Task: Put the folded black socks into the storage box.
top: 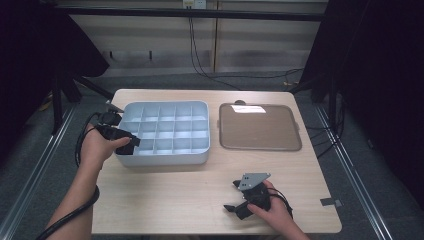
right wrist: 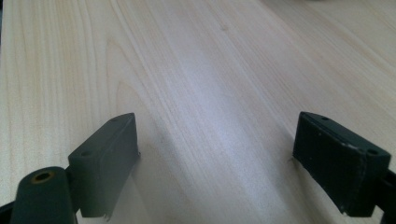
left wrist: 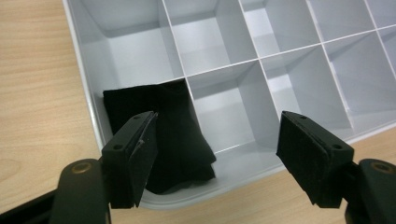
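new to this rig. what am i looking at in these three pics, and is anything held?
No robot: a person holds a two-jaw tool in each hand. The high view looks down on a wooden table; the other two views look along each tool's own jaws. On the table sit a grey compartment tray and a flat lid. The left tool stands open over a corner compartment where a black cloth lies, not gripped. The right tool is open over bare wood.

Left gripper [left wrist: 217, 144] jaws wide apart, right gripper [right wrist: 217, 158] likewise
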Tool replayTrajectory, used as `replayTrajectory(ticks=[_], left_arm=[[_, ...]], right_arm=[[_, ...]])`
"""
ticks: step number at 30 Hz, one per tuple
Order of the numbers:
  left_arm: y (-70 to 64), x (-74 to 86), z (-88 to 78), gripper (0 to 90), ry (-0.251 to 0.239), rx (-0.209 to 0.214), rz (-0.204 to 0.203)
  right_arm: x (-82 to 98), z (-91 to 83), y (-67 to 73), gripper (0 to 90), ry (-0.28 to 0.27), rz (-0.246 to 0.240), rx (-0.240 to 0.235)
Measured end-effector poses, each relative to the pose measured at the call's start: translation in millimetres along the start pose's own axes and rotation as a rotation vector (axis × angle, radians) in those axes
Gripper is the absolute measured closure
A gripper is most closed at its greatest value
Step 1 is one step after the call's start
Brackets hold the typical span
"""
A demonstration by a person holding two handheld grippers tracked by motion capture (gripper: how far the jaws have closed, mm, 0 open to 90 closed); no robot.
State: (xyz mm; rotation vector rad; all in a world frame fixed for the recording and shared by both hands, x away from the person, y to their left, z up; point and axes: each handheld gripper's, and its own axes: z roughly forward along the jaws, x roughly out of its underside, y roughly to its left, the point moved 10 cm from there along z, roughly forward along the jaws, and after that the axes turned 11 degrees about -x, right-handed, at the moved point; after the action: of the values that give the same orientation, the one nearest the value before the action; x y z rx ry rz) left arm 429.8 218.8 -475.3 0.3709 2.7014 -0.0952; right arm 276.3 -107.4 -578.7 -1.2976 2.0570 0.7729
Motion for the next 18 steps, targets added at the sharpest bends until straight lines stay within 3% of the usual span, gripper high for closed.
replayTrajectory(ticks=[18], left_arm=[[-10.0,9.3,-4.2,28.2,-0.016,0.031,0.029]], right_arm=[[0.1,0.0,0.2,13.3,0.0,0.002,-0.001]])
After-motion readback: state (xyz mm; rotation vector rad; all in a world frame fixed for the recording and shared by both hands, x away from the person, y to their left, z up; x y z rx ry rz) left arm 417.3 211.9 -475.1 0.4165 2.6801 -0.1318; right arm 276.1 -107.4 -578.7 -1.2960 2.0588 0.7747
